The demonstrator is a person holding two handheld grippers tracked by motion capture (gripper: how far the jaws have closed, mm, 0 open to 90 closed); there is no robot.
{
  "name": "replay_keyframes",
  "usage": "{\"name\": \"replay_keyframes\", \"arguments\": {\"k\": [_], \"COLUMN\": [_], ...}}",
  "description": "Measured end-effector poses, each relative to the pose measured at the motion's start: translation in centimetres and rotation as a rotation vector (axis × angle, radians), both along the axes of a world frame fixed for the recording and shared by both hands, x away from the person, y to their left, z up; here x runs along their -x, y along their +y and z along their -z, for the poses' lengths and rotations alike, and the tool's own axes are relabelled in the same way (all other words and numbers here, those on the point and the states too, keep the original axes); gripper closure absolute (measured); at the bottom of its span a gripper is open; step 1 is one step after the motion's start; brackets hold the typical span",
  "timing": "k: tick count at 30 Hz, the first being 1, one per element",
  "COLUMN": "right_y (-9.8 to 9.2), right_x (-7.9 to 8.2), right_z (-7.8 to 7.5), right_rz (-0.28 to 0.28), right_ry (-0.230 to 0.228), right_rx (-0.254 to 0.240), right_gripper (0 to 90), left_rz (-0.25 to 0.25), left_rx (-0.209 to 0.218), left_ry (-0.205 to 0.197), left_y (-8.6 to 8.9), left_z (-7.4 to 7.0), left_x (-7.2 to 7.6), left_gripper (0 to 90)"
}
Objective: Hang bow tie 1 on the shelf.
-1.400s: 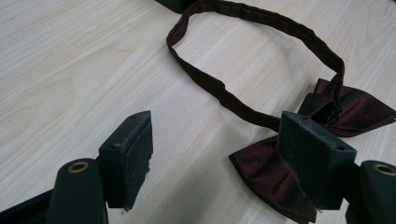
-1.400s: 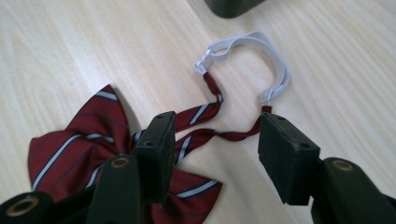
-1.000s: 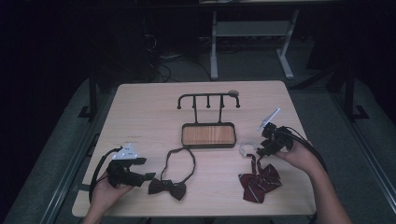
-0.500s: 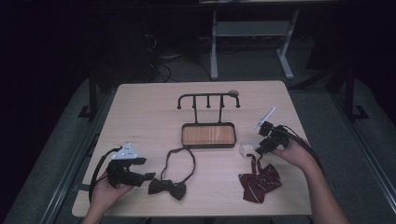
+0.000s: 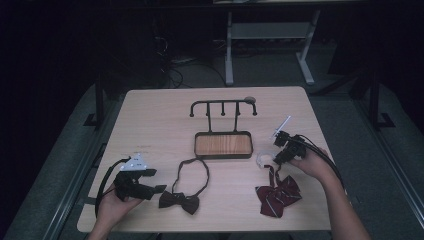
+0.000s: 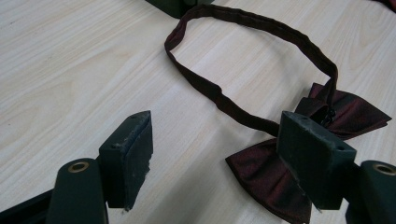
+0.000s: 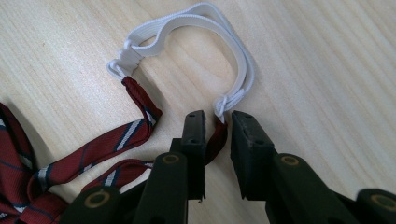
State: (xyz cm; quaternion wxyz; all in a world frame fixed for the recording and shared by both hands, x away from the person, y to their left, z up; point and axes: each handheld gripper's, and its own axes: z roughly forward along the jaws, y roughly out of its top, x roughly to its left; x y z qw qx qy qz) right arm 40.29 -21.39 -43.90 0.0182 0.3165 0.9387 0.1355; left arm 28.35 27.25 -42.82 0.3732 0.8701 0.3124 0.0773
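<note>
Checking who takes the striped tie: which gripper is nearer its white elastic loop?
Right. The right gripper straddles the strap end just below the white elastic loop. The left gripper sits across the table beside the dark bow tie.

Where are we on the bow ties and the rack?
Done: nothing; the hook rack is bare. In hand: right tool closing around the striped bow tie strap beside its white elastic loop. Left: dark bow tie lies flat, left tool open near it.
</note>
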Motion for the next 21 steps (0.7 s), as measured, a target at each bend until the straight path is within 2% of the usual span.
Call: {"name": "replay_keyframes", "arguments": {"k": [19,21], "right_y": [0.24,0.09], "right_x": [-0.1,0.14], "right_z": [0.2,-0.2], "right_rz": [-0.026,-0.03], "right_ry": [0.009,0.004], "right_rx": [0.011,-0.007], "right_gripper": [85.8,86.2], "left_rz": [0.001,0.004], "left_rx": [0.001,-0.002], "left_ry": [0.003,0.002], "left_y": [0.01,0.01], "left_z": [-0.03,0.0], "left_x": [0.02,-0.02], "left_gripper": [27.0,27.0]}}
